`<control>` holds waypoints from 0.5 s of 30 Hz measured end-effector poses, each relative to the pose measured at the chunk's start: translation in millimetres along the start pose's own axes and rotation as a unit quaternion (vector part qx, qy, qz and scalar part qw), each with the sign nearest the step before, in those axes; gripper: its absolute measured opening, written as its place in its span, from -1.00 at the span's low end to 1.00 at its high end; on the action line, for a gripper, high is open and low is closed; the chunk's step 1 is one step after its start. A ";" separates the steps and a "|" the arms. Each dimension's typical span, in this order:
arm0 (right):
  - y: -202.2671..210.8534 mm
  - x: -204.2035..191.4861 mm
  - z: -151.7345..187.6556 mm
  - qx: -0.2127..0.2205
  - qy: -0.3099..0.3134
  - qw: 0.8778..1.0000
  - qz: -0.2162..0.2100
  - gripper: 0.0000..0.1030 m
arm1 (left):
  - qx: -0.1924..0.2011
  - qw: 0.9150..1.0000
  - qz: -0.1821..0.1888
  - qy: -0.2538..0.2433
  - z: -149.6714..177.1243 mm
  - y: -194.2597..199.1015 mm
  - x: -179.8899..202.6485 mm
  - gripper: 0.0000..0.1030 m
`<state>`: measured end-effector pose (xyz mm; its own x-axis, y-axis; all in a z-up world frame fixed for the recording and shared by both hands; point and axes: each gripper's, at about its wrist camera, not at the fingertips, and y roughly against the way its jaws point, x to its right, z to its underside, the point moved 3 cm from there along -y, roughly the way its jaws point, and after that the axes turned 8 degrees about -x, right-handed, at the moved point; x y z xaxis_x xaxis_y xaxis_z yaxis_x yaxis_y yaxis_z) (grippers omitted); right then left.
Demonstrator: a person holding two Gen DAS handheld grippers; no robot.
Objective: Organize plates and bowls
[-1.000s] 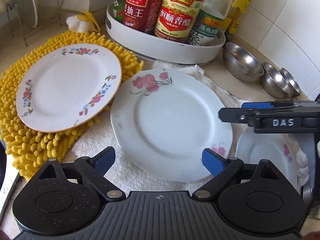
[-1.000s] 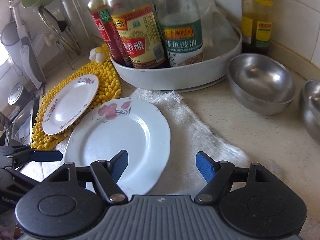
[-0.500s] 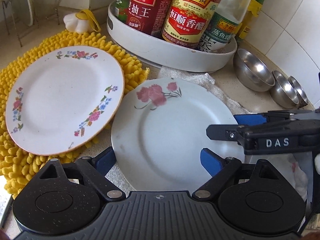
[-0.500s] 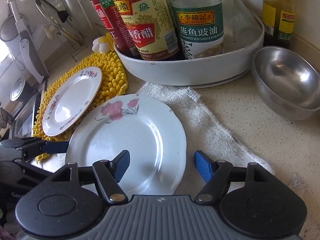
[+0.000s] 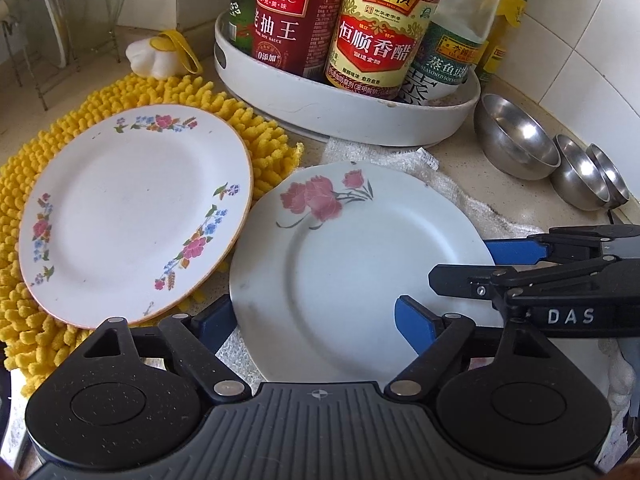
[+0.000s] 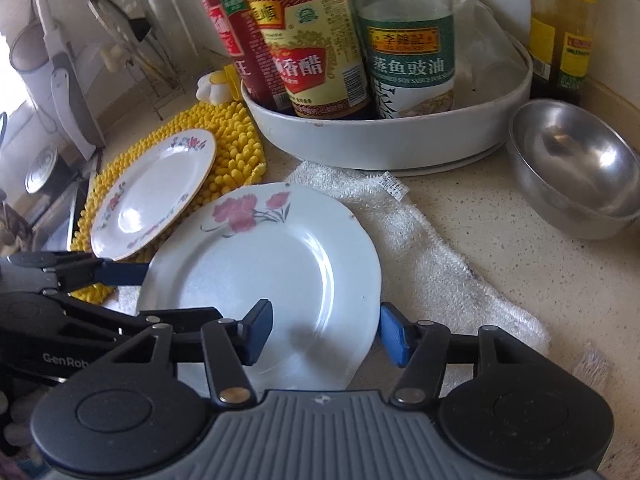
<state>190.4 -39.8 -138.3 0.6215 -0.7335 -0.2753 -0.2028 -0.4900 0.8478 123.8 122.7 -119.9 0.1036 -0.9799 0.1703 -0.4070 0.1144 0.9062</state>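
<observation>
Nearest to me, my left gripper (image 5: 314,322) stands wide open around the near-left edge of the rose-print plate (image 5: 352,264): its left blue pad sits just outside the rim and its right pad lies over the plate's face, and neither is closed on anything. My right gripper (image 6: 326,330) is open as well, one pad over the plate's surface and the other just beyond its right rim; I cannot tell whether either pad touches the china. In the left wrist view the right gripper reaches in from the right, over that plate's right edge.

The rose-print plate lies on a white towel (image 6: 432,264) spread over the speckled countertop (image 6: 540,280). Just beside it to the left, the small flower-border plate (image 5: 132,212) rests on a yellow chenille mat (image 5: 256,136), its rim close to or touching the larger plate's rim.

Farther back stands a white round tray (image 5: 360,128) that holds sauce bottles (image 5: 372,28). To its right, against the tiled wall (image 5: 580,40), sits a large steel bowl (image 5: 516,136), with two smaller steel bowls (image 5: 584,176) nested next to it. Behind the mat lies a white and yellow flower-shaped sponge (image 5: 154,54).
</observation>
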 end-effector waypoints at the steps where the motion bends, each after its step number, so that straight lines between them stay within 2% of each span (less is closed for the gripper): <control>1: 1.9 1.4 -0.2 0.002 -0.006 1.000 -0.004 0.19 | 0.001 1.000 0.003 0.002 -0.1 0.7 -0.4 0.72; 7: 12.5 -0.4 5.9 0.013 0.000 1.000 -0.002 0.19 | 0.011 1.000 0.007 0.000 -0.6 5.8 2.4 0.72; 15: 23.9 4.2 6.5 0.027 -0.025 0.999 -0.009 0.19 | 0.013 1.000 0.009 -0.006 -2.6 9.1 8.0 0.74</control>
<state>183.2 -57.7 -122.1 0.5877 -0.7462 -0.3127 -0.2338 -0.5267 0.8173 123.3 116.4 -109.3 0.0862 -0.9796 0.1817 -0.4325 0.1275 0.8926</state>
